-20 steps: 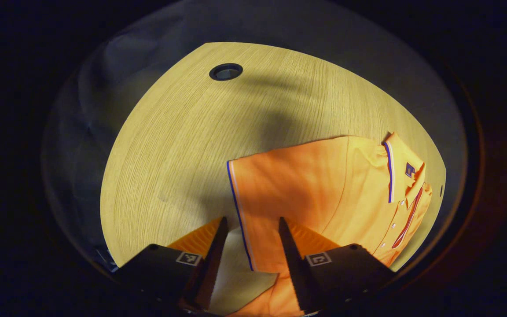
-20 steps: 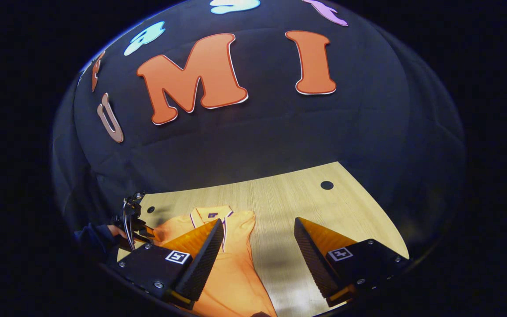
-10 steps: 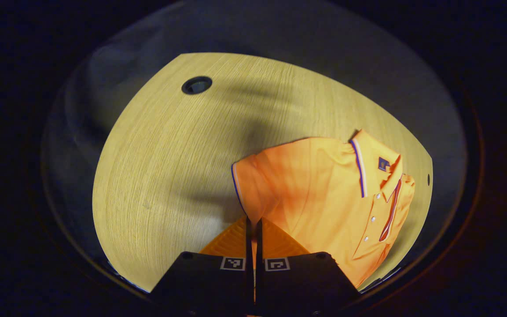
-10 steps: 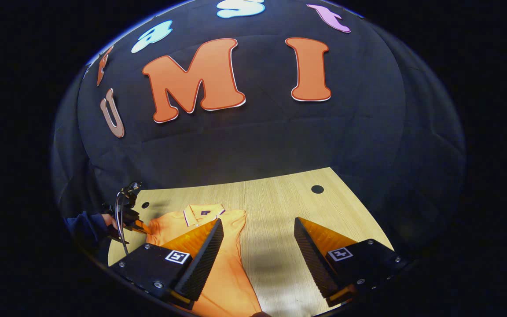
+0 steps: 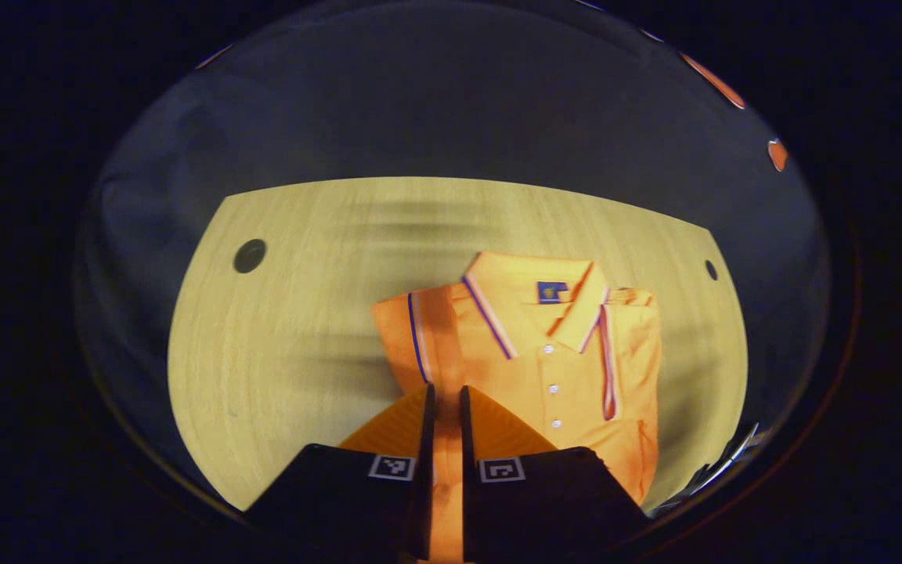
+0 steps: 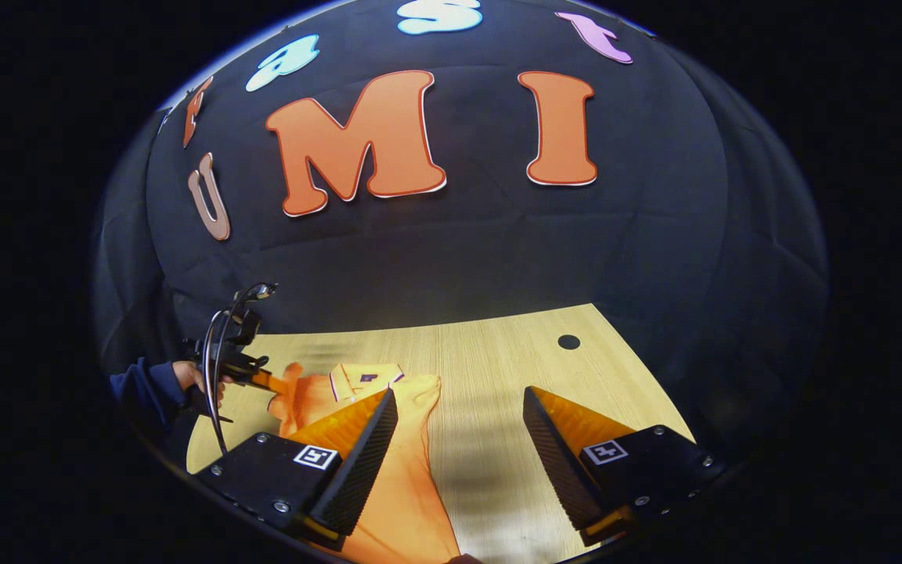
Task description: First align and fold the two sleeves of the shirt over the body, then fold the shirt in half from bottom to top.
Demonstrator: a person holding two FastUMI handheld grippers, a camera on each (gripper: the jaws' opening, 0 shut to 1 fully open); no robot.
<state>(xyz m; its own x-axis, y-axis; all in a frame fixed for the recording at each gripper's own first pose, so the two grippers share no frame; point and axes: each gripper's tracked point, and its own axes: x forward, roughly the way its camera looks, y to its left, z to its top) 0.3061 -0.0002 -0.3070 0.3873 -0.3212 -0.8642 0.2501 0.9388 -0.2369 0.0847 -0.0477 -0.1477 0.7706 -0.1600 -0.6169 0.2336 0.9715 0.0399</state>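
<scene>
In the left gripper view, the left gripper (image 5: 443, 399) sits at 6 o'clock with its fingers (image 5: 426, 423) drawn almost together, clamped on a strip of orange cloth that runs up between them. That cloth is judged to be the left sleeve (image 5: 429, 337) of the orange polo shirt (image 5: 568, 368), carried over the body toward the placket. Beyond the fingers the shirt lies on the pale wood surface (image 5: 294, 313), collar (image 5: 537, 294) at 12 o'clock and the button row running back toward the camera; the picture is slightly blurred.

In the right gripper view, the right gripper (image 6: 459, 427) hovers at 6 o'clock with its fingers wide apart, holding nothing, bare wood showing between them. The shirt reaches from 7 o'clock up toward the centre. At 9 o'clock a hand in a dark sleeve (image 6: 185, 380) holds the other gripper at the shirt's shoulder.

The step in hand appears to be the first sleeve fold. To do it well, the sleeve's striped cuff should be laid flat and square to the side seam, the fold line kept parallel to the placket, and the grip released only once the cloth rests on the body, so nothing springs back. The opposite sleeve's state cannot be told.
</scene>
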